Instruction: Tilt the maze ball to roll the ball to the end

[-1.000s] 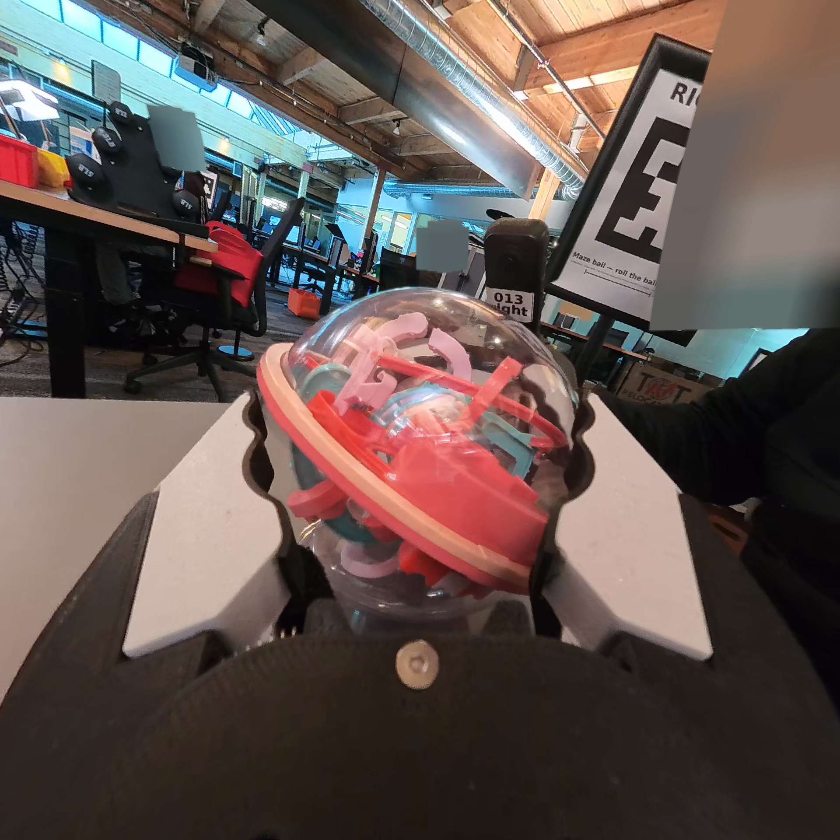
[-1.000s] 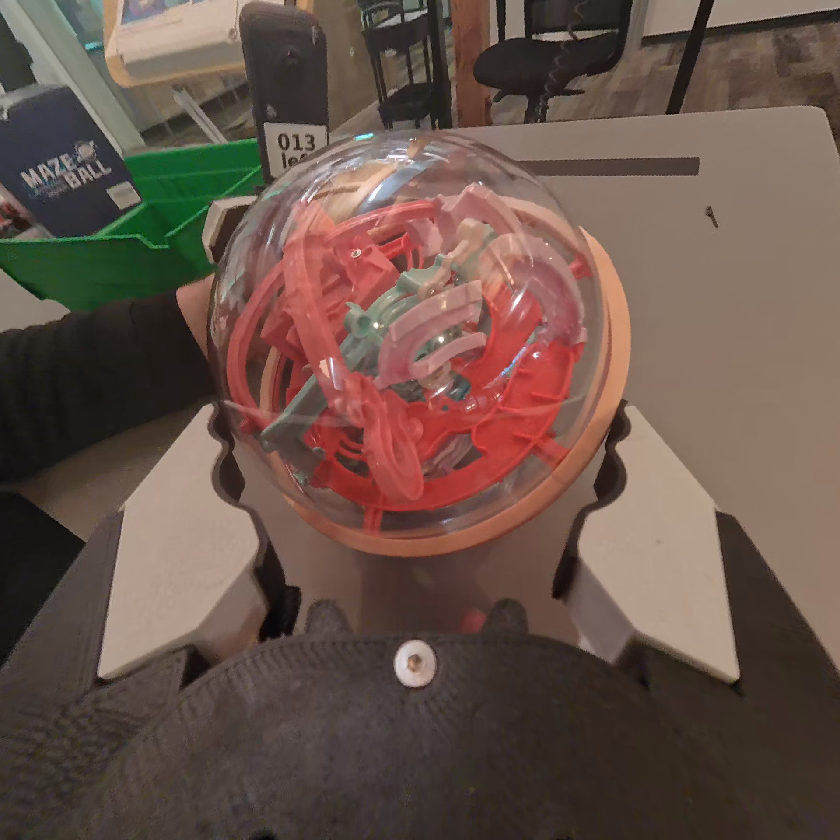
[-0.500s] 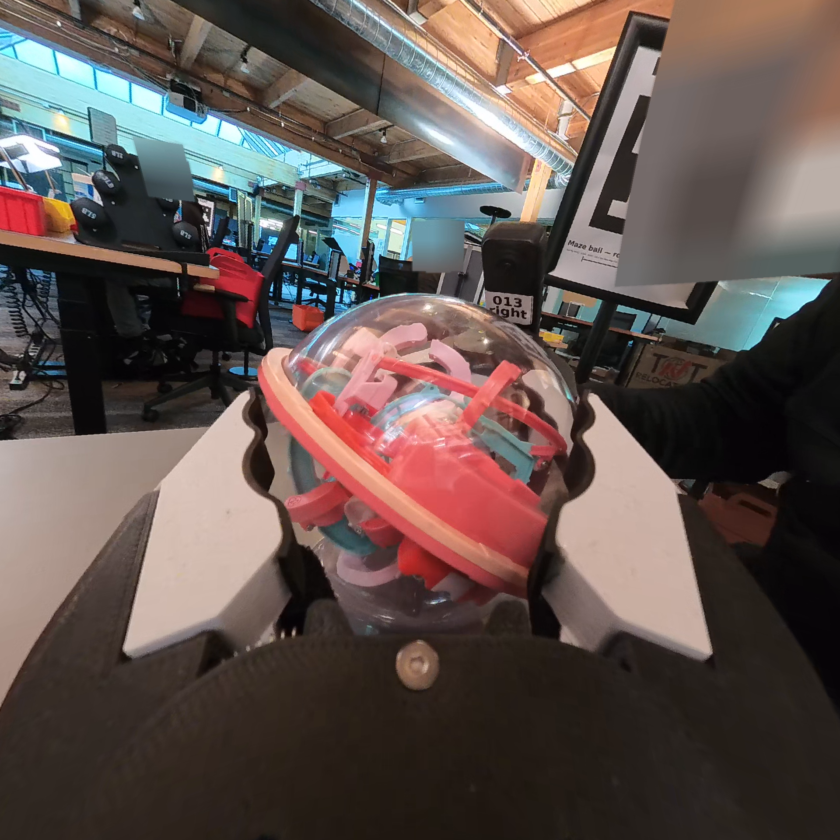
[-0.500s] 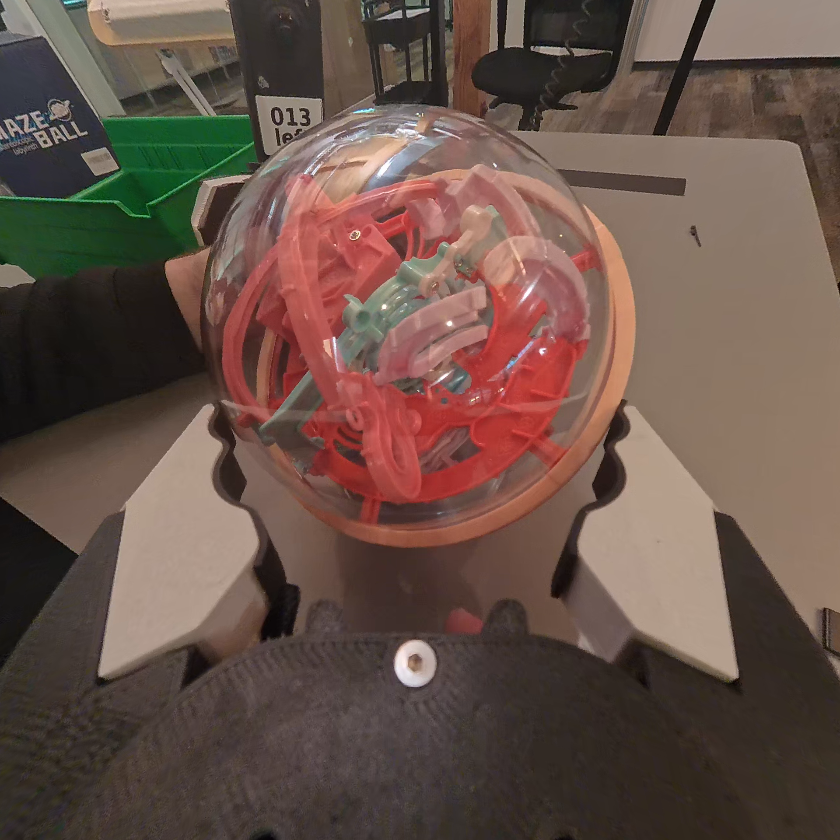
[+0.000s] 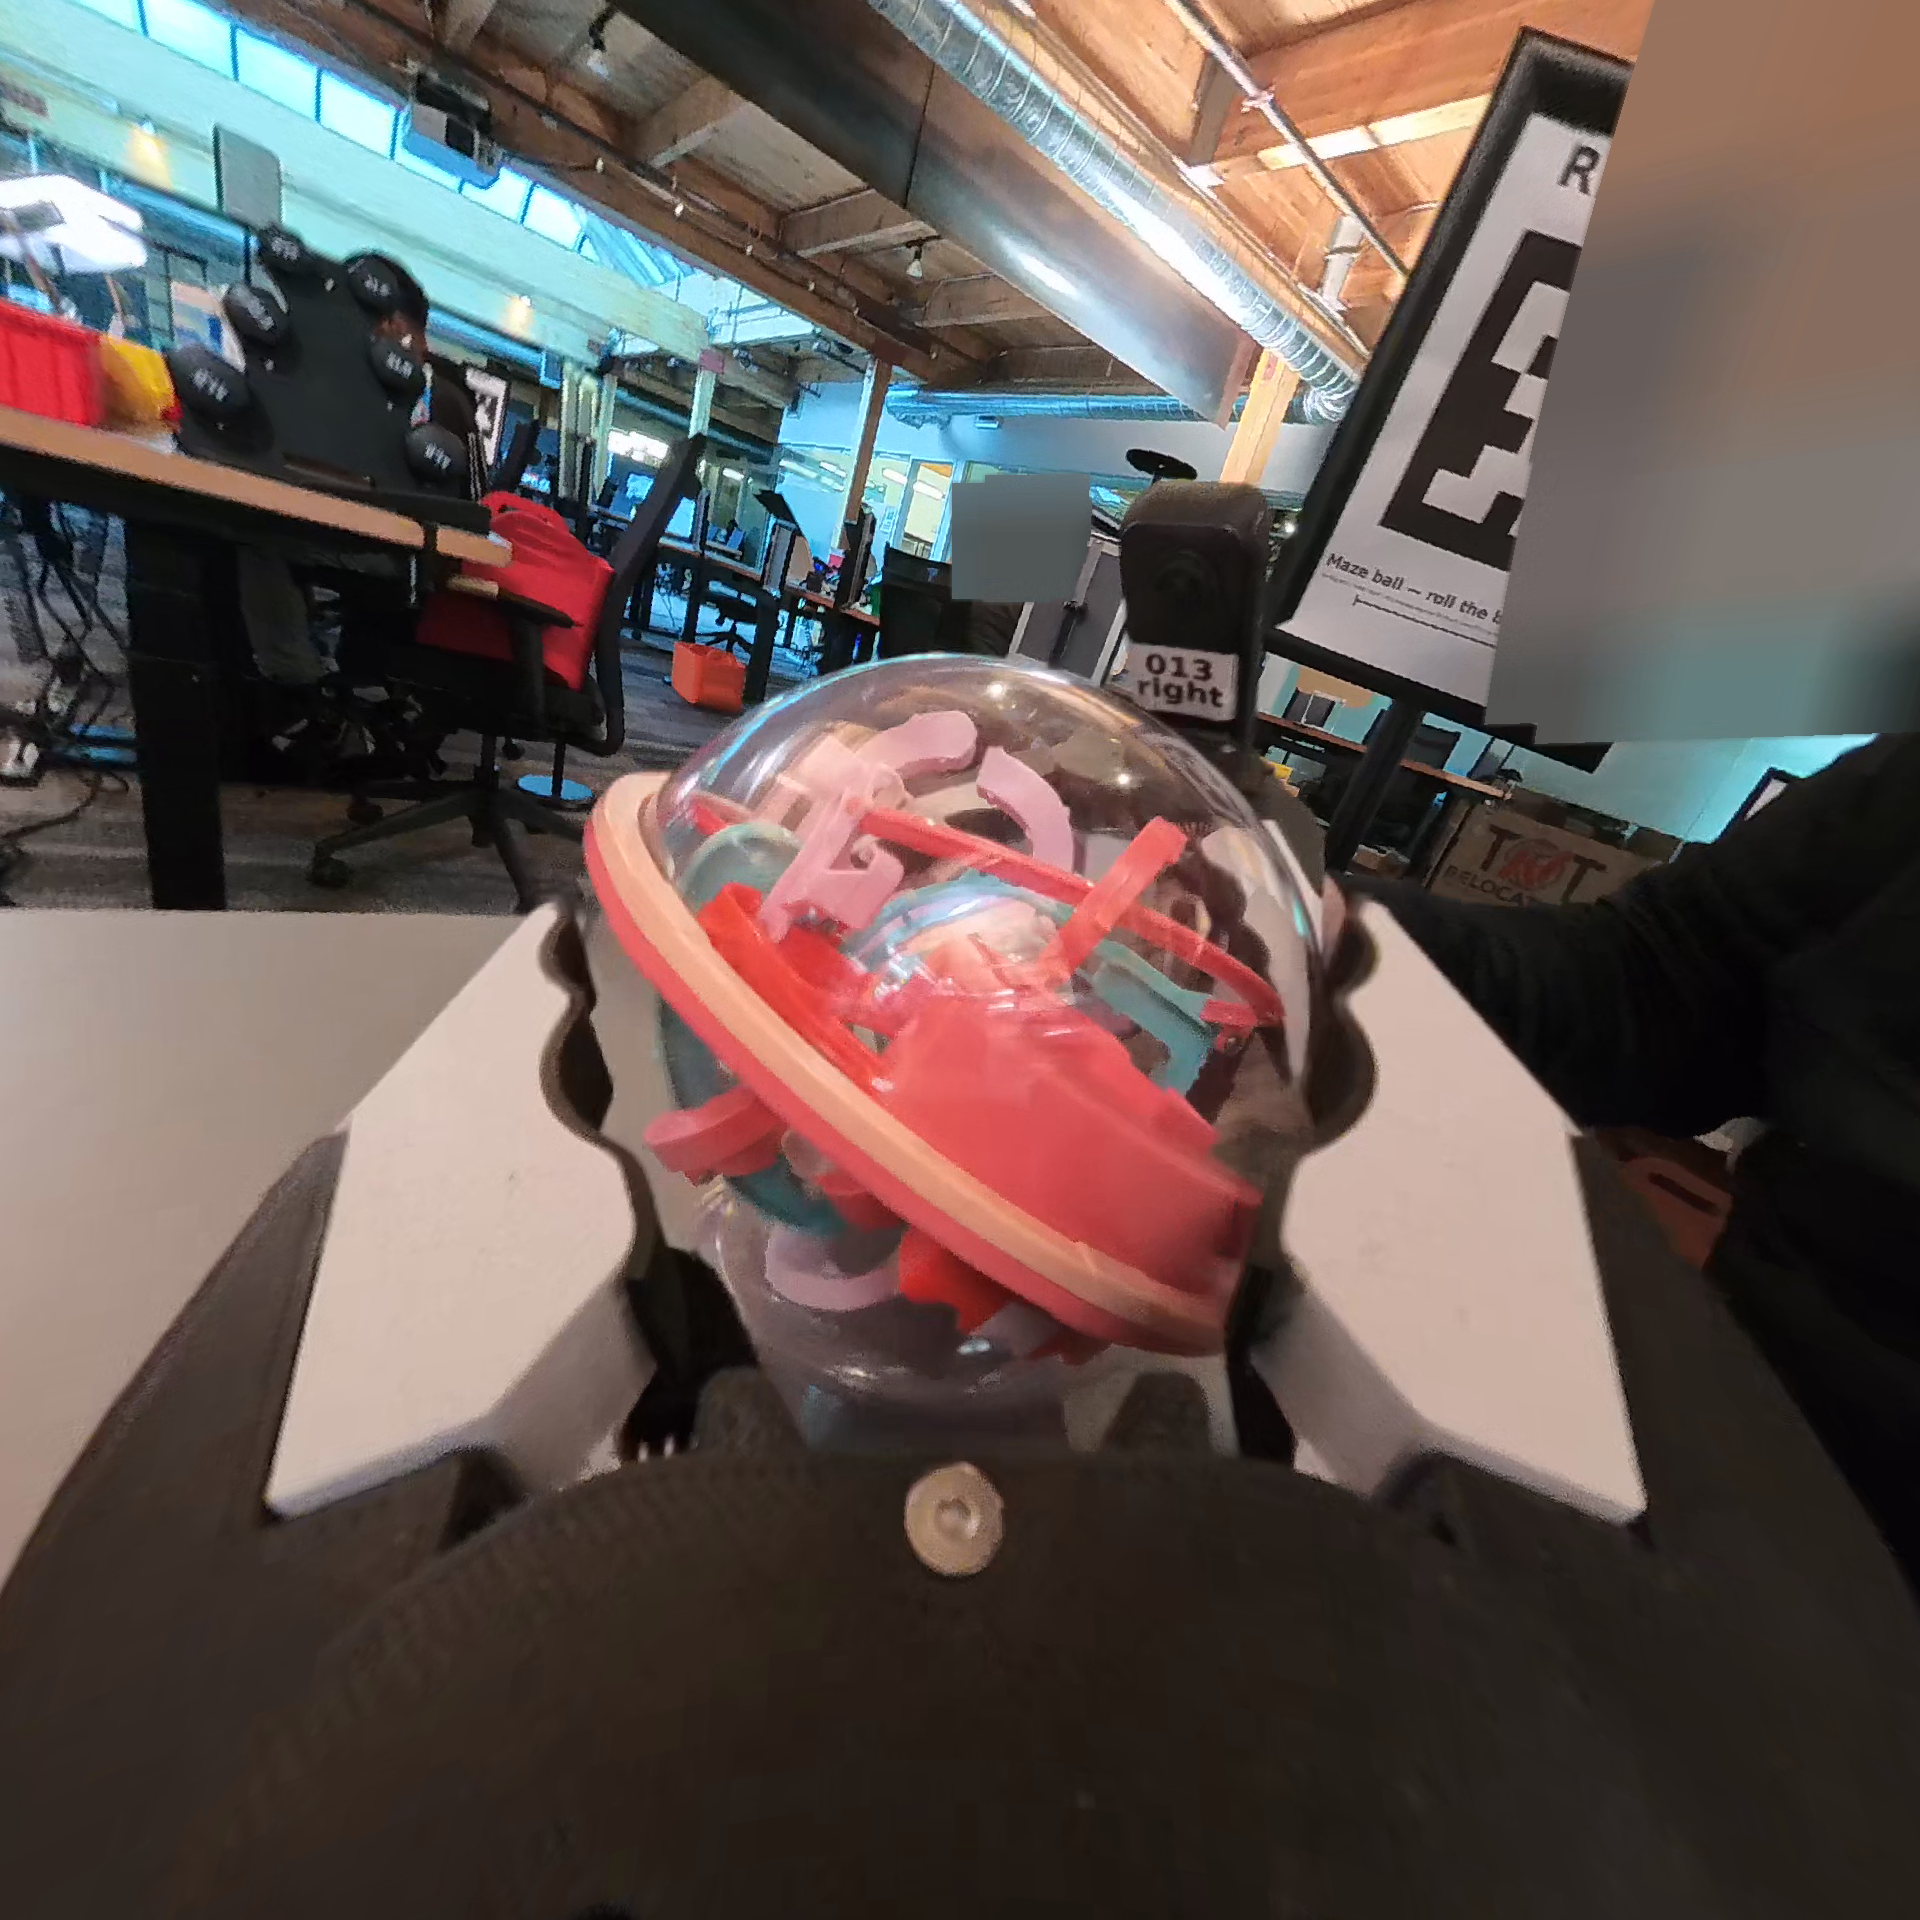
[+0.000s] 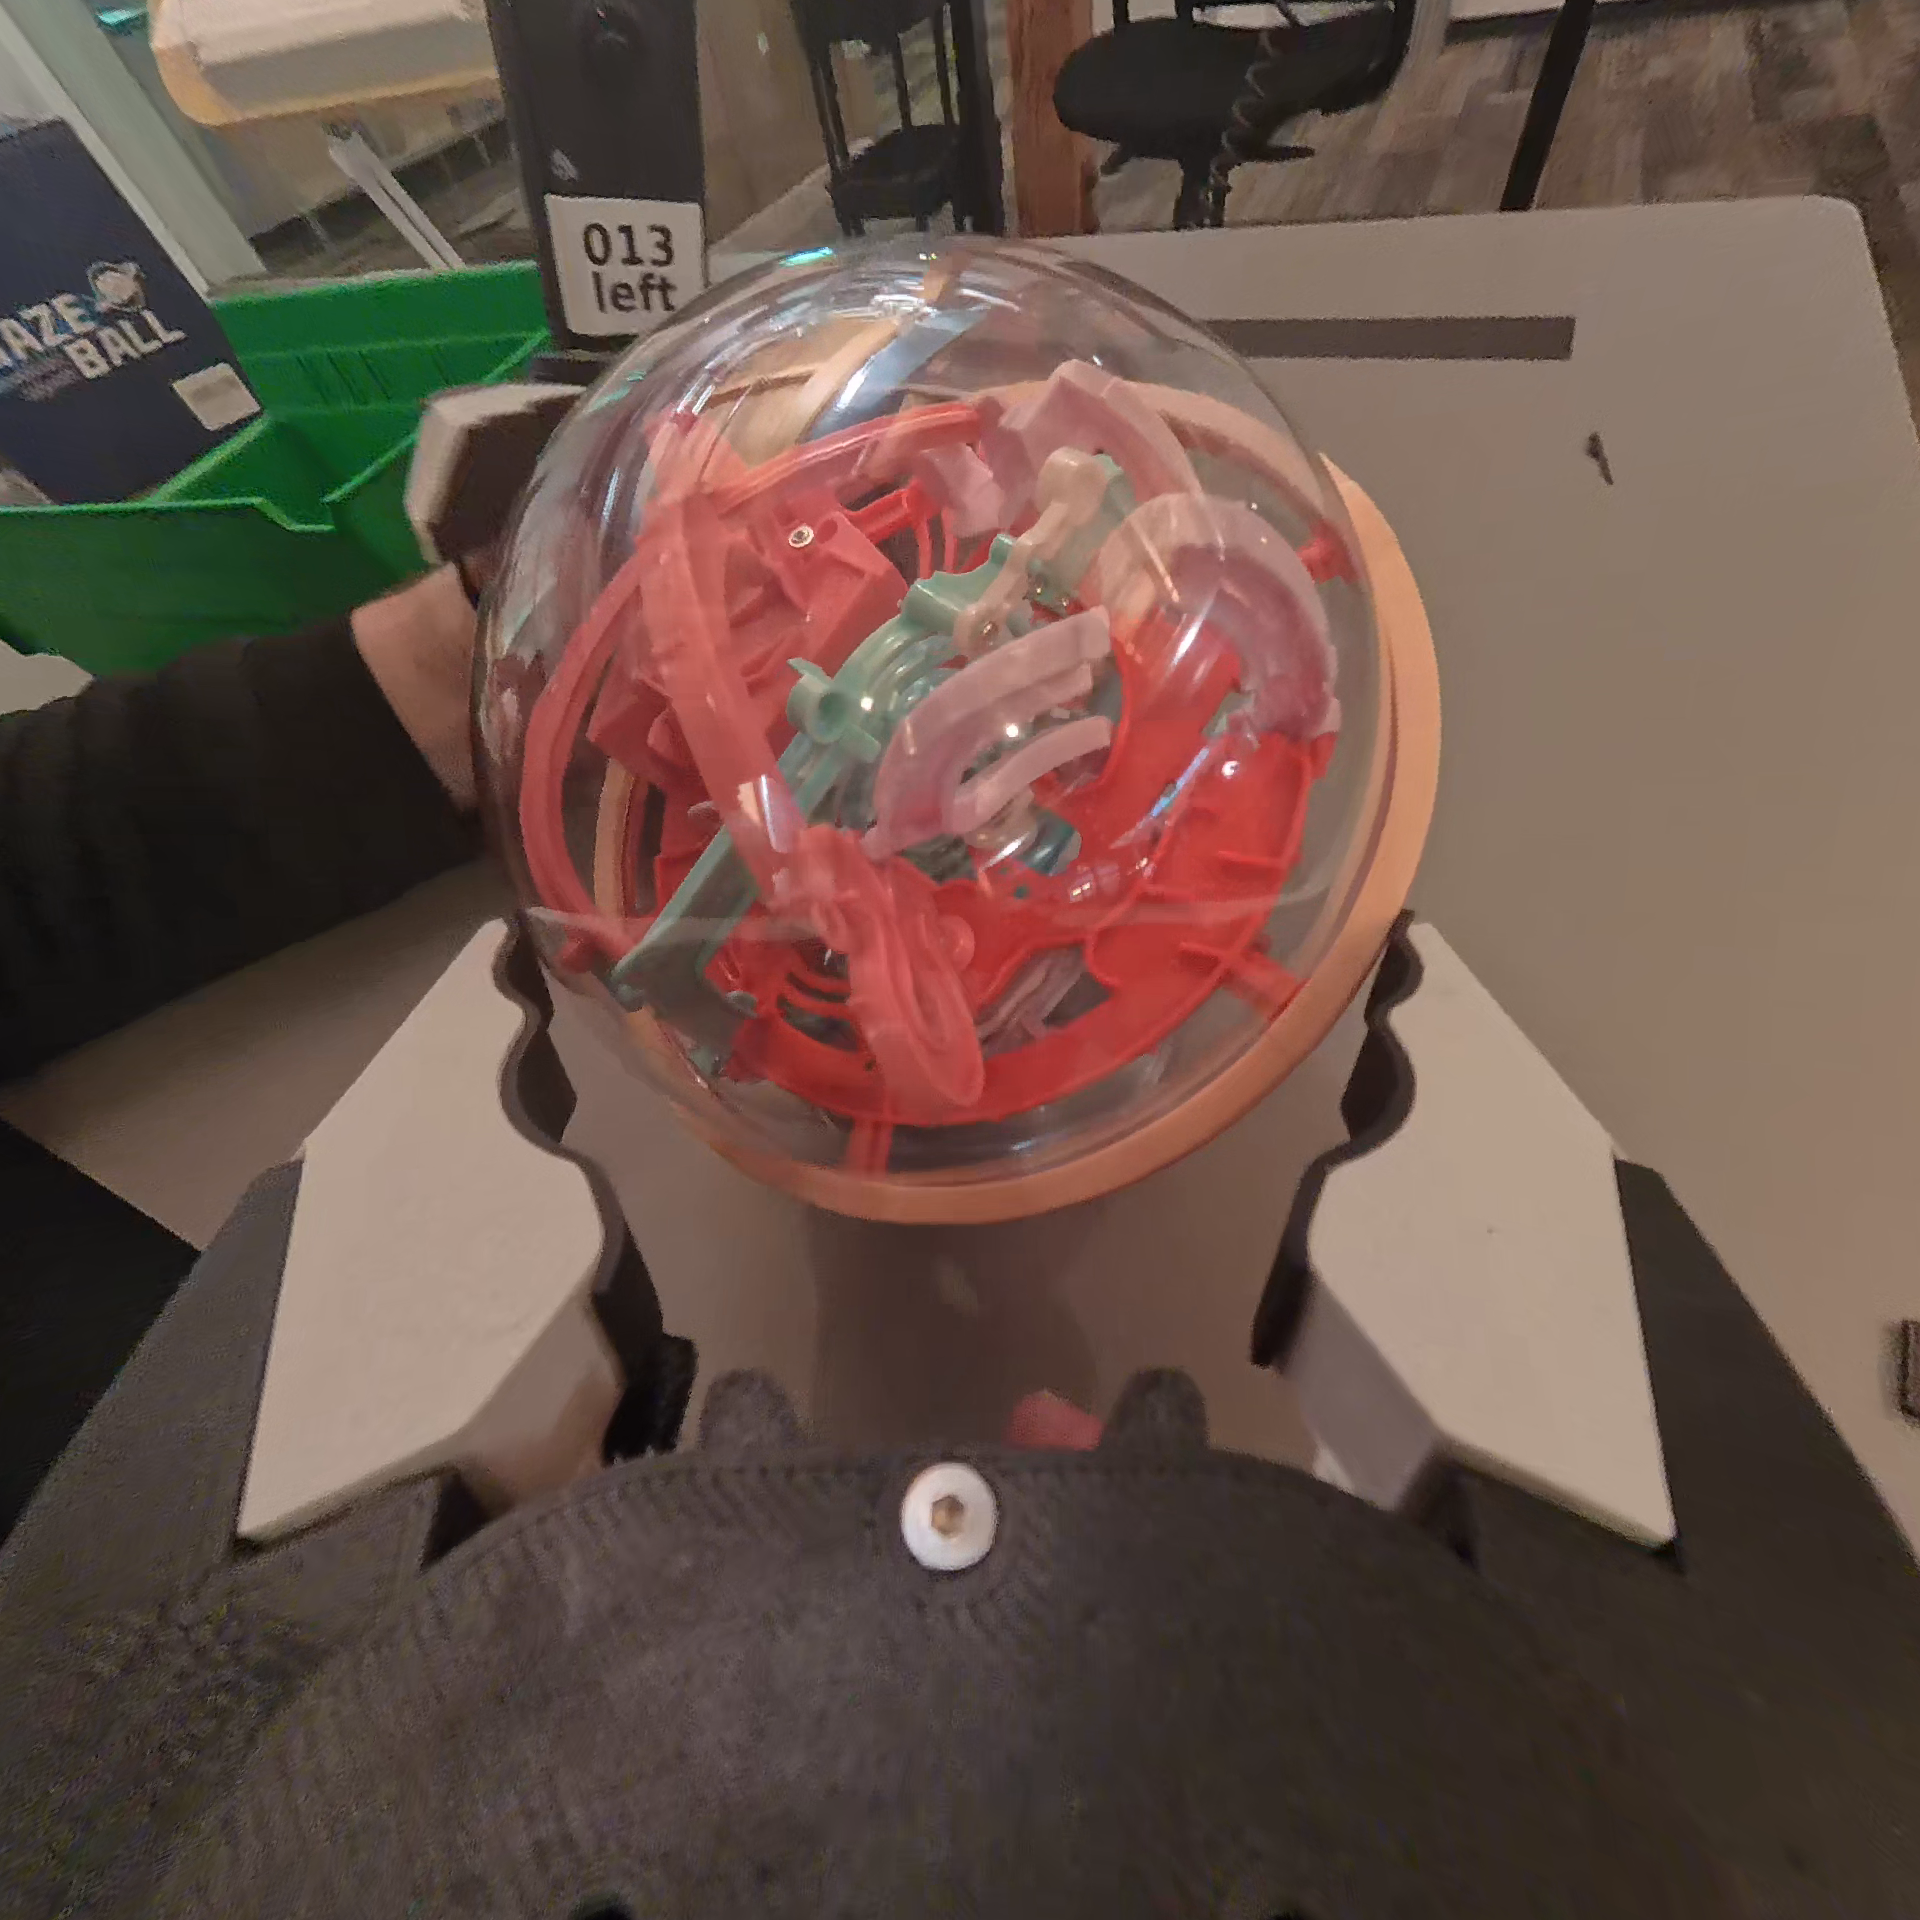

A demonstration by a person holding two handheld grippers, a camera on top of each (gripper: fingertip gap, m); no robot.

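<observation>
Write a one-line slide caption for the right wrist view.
Right gripper reaching around a clear maze ball above a grey table, the left gripper at its far side, green bin behind.

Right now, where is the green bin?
In the right wrist view, the green bin sits at the upper left, behind the maze ball, beside the grey table.

Open-plan workshop-style office: exposed timber ceiling (image 5: 790, 197) with metal ductwork (image 5: 1122, 177), rows of desks (image 5: 239, 499), office chairs (image 5: 582, 665), green storage bins (image 6: 270, 457).
</observation>
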